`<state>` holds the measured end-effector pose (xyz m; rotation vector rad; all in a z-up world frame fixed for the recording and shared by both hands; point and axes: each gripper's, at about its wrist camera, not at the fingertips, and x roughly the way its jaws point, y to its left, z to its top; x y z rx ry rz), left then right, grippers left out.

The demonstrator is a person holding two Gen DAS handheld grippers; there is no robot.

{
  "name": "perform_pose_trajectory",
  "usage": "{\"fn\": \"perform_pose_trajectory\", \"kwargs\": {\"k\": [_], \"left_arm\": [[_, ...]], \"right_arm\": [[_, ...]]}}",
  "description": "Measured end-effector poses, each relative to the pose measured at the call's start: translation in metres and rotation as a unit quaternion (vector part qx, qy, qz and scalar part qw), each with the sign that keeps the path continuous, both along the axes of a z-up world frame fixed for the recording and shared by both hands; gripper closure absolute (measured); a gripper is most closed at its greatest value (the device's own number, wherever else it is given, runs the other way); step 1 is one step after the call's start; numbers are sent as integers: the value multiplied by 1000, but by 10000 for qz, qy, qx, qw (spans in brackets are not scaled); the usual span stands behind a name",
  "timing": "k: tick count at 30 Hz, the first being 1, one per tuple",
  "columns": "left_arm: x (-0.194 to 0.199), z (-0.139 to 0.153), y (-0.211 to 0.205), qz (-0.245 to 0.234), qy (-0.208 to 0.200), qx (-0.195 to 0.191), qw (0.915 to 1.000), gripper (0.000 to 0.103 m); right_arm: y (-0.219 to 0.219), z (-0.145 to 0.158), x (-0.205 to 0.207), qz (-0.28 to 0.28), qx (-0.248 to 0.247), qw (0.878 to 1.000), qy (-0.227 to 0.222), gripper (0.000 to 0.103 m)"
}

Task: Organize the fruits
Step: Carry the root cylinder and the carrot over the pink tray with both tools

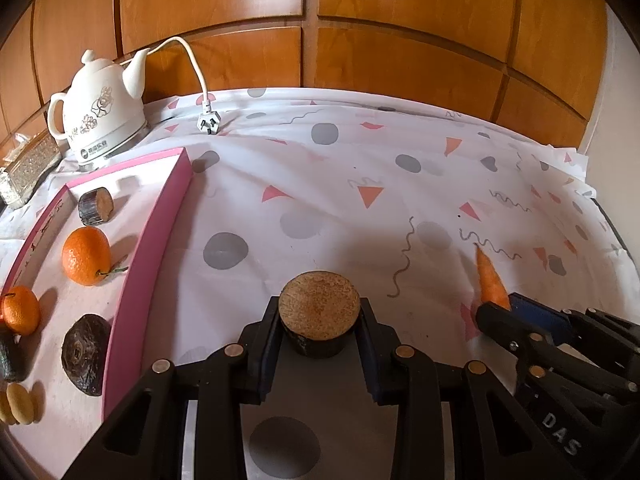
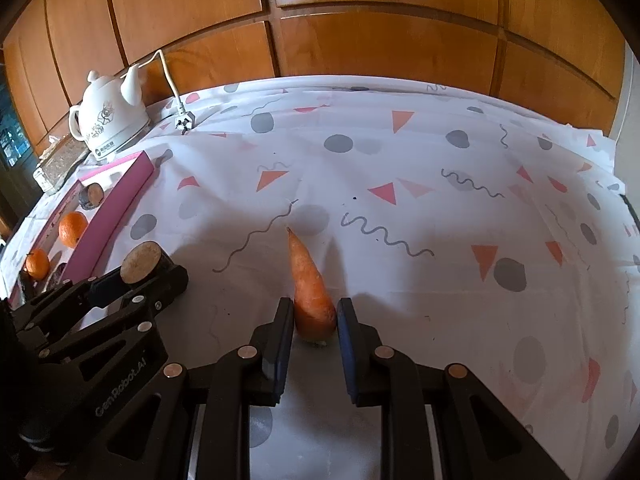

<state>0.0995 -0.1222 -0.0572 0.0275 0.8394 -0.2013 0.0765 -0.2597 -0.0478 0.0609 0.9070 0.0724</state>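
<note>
Right tongs [image 2: 312,316] gripping carrot [image 2: 310,284] (tip forward)

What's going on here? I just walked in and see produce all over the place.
A person is sorting produce with two handheld grippers. The left gripper has its jaws shut on a dark-skinned cut stub, and the right gripper has its jaws shut on a carrot piece, both above the patterned tablecloth. To the left, the pink tray already holds two oranges, another cut stub and some darker pieces. A white kettle stands behind the tray.
</note>
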Motion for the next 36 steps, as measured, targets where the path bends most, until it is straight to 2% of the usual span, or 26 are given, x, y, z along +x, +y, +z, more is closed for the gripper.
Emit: {"fn": "perform_pose_trajectory", "kwargs": {"k": [8, 19, 36], "left_arm": [[-9, 8, 2, -17, -46, -90, 9999, 68], [-31, 34, 12, -57, -331, -110, 9994, 68], [-50, 67, 69, 383, -512, -240, 9977, 68]], "right_arm": [[-1, -2, 0, -21, -25, 10000, -16, 82], [5, 9, -14, 71, 511, 9987, -13, 82], [54, 33, -16, 688, 909, 9934, -99, 82]]}}
